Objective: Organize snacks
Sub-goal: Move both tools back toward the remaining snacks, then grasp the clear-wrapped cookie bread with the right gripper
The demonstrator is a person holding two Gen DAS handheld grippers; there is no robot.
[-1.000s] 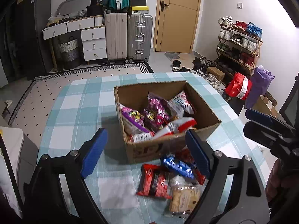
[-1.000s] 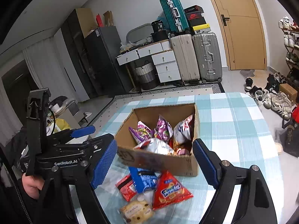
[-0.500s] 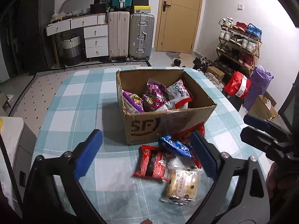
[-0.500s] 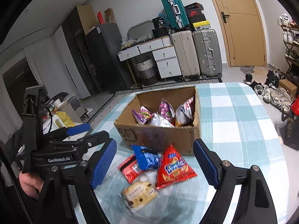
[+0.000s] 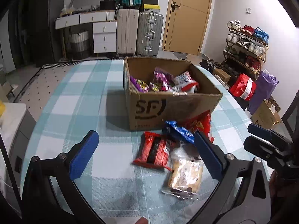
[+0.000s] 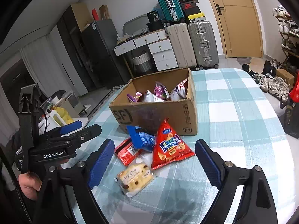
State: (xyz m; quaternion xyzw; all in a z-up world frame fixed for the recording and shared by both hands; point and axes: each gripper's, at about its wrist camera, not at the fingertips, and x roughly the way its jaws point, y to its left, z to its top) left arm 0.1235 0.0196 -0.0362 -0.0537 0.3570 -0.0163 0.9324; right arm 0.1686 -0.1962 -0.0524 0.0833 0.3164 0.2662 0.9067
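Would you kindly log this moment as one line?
left gripper: opening, empty | right gripper: opening, empty | four packets on table | box: part-filled

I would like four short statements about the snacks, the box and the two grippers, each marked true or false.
1. The cardboard box already holds snack bags. True.
2. The red triangular bag lies inside the box. False: it lies on the table, in front of the box.
3. The left gripper grips the cookie packet. False: its jaws are opening, gripping nothing.
4. The right gripper holds nothing. True.
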